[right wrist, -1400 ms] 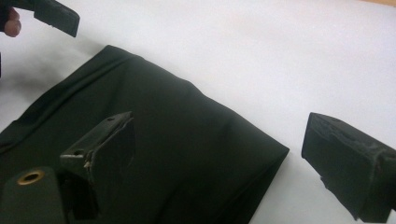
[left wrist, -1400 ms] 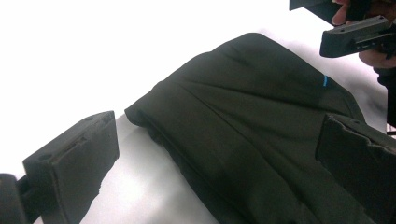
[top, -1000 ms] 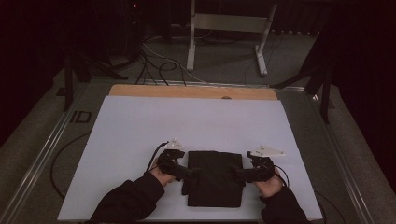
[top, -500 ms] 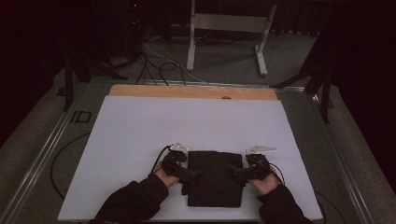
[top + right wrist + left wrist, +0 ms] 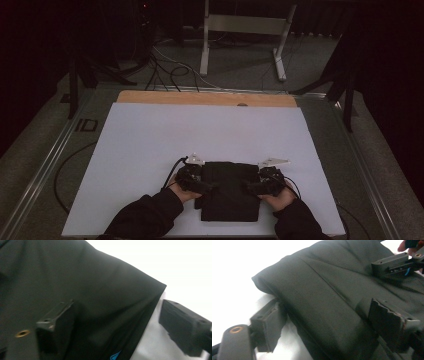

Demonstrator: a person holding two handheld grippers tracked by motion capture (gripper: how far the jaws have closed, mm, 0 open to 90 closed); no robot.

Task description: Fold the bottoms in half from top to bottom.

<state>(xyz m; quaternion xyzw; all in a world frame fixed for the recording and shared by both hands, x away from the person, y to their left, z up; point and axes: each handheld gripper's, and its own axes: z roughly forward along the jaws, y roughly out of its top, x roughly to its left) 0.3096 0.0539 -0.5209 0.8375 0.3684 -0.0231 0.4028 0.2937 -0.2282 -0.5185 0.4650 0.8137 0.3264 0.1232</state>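
Note:
A folded black cloth (image 5: 229,195) lies on the white table top (image 5: 200,135) near its front edge. My left gripper (image 5: 207,187) is at the cloth's left edge and my right gripper (image 5: 249,187) at its right edge, each held by a hand. In the left gripper view the cloth's (image 5: 324,290) thick fold sits between the wide-set jaws of the left gripper (image 5: 329,325), which have just been closing. In the right gripper view one jaw of the right gripper (image 5: 120,325) rests over the cloth (image 5: 87,285) and the other stands off it on the table. These jaws have also just been closing.
A wooden strip (image 5: 205,98) runs along the table's far edge. Behind it are a metal stand (image 5: 245,30) and cables (image 5: 165,70) on the floor. Metal rails (image 5: 45,165) frame the table's sides. The right gripper (image 5: 397,263) also appears at the top right of the left gripper view.
Both hands have edged slightly inward over the cloth's side edges. The cloth itself lies where it did.

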